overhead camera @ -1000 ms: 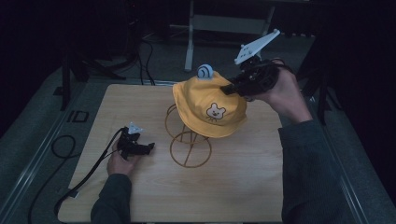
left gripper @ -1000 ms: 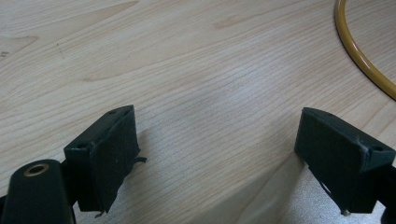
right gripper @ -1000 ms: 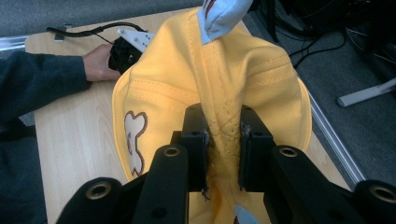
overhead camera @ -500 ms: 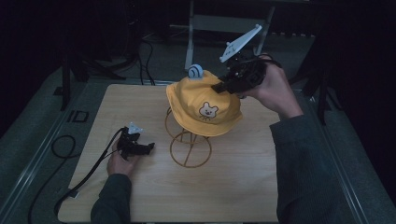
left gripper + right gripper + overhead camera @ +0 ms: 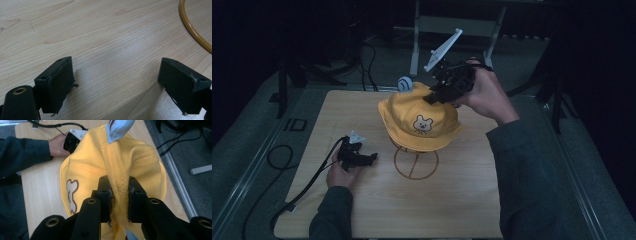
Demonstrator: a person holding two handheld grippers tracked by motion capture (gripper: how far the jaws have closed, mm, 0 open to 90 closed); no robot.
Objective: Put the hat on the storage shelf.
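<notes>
Since the earlier pictures the right gripper [image 5: 436, 95] has carried the yellow hat [image 5: 419, 120] leftward across the high view, so the hat now sits over the top of the gold wire stand [image 5: 414, 162] instead of hanging off toward its 2 o'clock side. Seen from above, the gripper bites the crown at about 1 o'clock of the hat, with the bear face [image 5: 423, 124] turned to 6 o'clock, toward the person. Along the right gripper view, the two black fingers [image 5: 104, 195] are drawn close together and pinch a raised fold of yellow cloth on the crown seam; the fold stands between the pads, and the rest of the hat spreads away toward 12 o'clock, ending in a pale blue ear [image 5: 117, 128]. A second blue ear [image 5: 404, 83] shows at 11 o'clock of the hat in the high view.

At about 8 o'clock from the stand, the left gripper [image 5: 371, 159] rests on the wooden table [image 5: 462, 200]. Its fingers [image 5: 56, 85] are spread wide with bare wood between them, and an arc of the stand's base ring [image 5: 192, 30] curves past at 2 o'clock in the left gripper view.
</notes>
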